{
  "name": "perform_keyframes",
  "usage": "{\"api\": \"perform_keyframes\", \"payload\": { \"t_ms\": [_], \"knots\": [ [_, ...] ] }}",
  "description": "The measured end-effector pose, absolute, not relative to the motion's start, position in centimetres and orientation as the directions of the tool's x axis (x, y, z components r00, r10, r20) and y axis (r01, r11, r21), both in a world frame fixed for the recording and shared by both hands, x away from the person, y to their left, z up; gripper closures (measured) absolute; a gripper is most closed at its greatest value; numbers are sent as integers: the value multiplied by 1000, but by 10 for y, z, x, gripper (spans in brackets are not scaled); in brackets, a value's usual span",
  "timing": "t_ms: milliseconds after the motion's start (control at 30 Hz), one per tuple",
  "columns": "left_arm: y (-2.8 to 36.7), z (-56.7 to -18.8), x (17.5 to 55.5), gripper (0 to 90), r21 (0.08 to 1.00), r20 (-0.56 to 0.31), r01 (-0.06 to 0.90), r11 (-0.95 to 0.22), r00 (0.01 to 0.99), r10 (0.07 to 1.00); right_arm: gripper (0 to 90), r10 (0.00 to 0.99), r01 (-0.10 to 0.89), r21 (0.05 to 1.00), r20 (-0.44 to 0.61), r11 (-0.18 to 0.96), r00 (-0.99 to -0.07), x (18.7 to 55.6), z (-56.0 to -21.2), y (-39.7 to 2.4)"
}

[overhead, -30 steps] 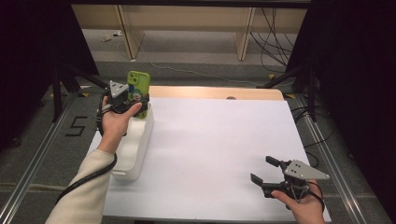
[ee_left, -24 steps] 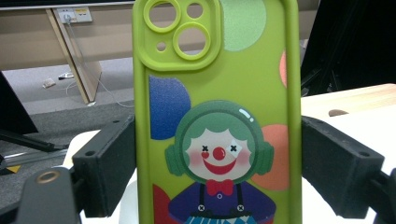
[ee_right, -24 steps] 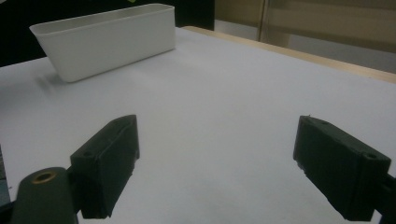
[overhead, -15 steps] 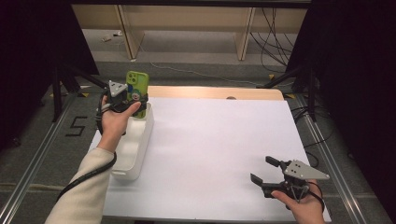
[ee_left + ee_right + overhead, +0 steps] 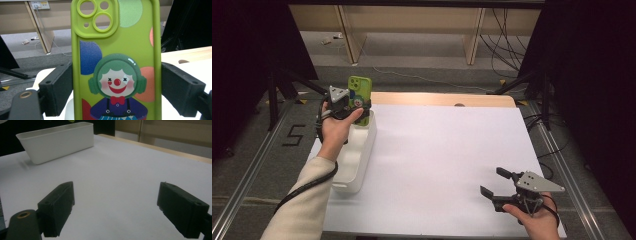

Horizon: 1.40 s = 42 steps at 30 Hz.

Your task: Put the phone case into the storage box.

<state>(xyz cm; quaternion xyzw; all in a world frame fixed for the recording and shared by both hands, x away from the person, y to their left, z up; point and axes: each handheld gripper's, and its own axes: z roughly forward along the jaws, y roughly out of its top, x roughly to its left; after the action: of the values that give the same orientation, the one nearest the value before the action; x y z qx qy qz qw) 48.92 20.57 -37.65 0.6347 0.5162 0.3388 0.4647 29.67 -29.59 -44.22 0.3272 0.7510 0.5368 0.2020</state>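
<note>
A green phone case (image 5: 116,60) printed with a clown stands upright between the black jaws of my left gripper (image 5: 116,87), which is shut on its two long edges. From above, that gripper (image 5: 357,104) holds the phone case (image 5: 360,95) over the far end of a white bin (image 5: 357,152) at the table's left edge. My right gripper (image 5: 498,183) rests near the front right corner of the white table (image 5: 447,150). Its jaws stand wide open over bare table, and the midpoint (image 5: 116,210) between them has nothing in it.
The white bin (image 5: 56,141) lies long and narrow along the left side of the table. Beyond the table's far wooden edge (image 5: 447,99) are a floor with cables and wooden legs. Metal rails run along both sides.
</note>
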Motion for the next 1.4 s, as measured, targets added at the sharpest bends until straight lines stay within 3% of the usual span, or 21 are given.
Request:
{"api": "perform_keyframes", "payload": {
  "t_ms": [1400],
  "knots": [
    [209,-389,511,161,932,-33,360,-50,220,975,156,703,277,937,48,215,-710,297,-442,-296]
  ]
}}
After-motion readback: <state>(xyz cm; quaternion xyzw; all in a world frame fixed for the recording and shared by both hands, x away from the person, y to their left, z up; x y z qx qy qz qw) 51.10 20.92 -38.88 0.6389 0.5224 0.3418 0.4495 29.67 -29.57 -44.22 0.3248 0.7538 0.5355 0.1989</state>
